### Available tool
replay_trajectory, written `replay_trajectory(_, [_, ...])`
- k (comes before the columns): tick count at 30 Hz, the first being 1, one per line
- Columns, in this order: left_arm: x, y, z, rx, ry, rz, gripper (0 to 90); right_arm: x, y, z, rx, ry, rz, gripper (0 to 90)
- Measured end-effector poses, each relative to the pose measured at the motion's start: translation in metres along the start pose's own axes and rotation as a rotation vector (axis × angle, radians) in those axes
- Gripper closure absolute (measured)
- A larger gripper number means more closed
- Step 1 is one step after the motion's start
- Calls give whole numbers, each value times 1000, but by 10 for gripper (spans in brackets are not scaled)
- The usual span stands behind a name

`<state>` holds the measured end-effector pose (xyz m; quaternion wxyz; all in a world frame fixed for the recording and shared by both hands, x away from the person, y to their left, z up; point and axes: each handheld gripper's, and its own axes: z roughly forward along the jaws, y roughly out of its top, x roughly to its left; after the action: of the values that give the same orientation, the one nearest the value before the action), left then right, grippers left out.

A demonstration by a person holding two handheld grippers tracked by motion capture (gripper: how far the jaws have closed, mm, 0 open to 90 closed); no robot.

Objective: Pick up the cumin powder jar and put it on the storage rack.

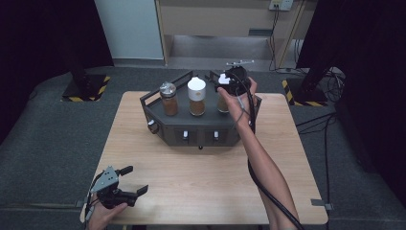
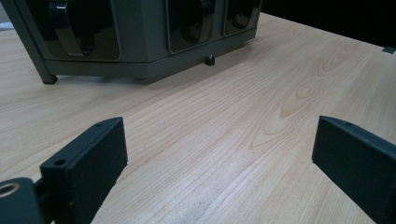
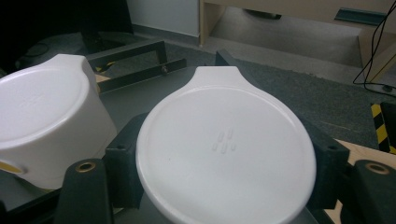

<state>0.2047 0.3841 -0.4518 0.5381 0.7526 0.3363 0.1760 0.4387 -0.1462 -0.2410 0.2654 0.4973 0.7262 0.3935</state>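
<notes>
1. Jars stand in a dark angular rack (image 1: 158, 125) at the far middle of your wooden bench (image 1: 201, 182): one with a silver lid (image 1: 168, 89), one with a tall white cap (image 1: 196, 88), and a third jar (image 1: 223, 103) at the rack's right end.

2. Your right tool (image 1: 224, 82) is up at that third jar, gripping its white lid (image 3: 226, 151). In the right tool view the black pads sit tight against both sides of the round lid, which has a small tab at its far edge.

3. From above, your right hand (image 1: 239, 103) and the tool body cover most of the third jar; a strip of brown contents shows through the glass. Whether the lid is seated on the jar or lifted clear of it cannot be told.

4. In the right tool view the neighbouring white cap sits at the left, cut off by the frame edge. Both jar bodies are hidden beneath their lids there.

5. Your left tool (image 1: 135, 180) rests low at the near left corner of the bench, well apart from the rack, jaws spread wide with nothing between them.

6. In the left tool view the two black pads (image 2: 100, 158) frame bare wood grain. The rack's front panel is cropped along the top edge, its dark windows too shadowed to make out what lies behind them.

7. Your left hand (image 1: 103, 213) is partly cut off by the bottom edge of the high view.
</notes>
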Motion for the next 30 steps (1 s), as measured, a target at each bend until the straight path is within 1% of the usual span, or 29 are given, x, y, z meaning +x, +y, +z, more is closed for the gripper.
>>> replay_trajectory(5, [0,0,0,1,1,1,25,-1,-1,5,16,4,2,307])
replay_trajectory(15, [0,0,0,1,2,2,25,-3,-3,9,25,4,15,307])
replay_trajectory(26, [0,0,0,1,0,3,25,-1,-9,9,4,2,13,302])
replay_trajectory(27, [0,0,0,1,0,3,25,-3,-10,9,-1,9,17,289])
replay_trajectory(29, [0,0,0,1,0,3,25,-3,-12,7,-19,7,25,224])
replay_trajectory(30, [0,0,0,1,0,3,25,-5,-13,5,-29,17,30,189])
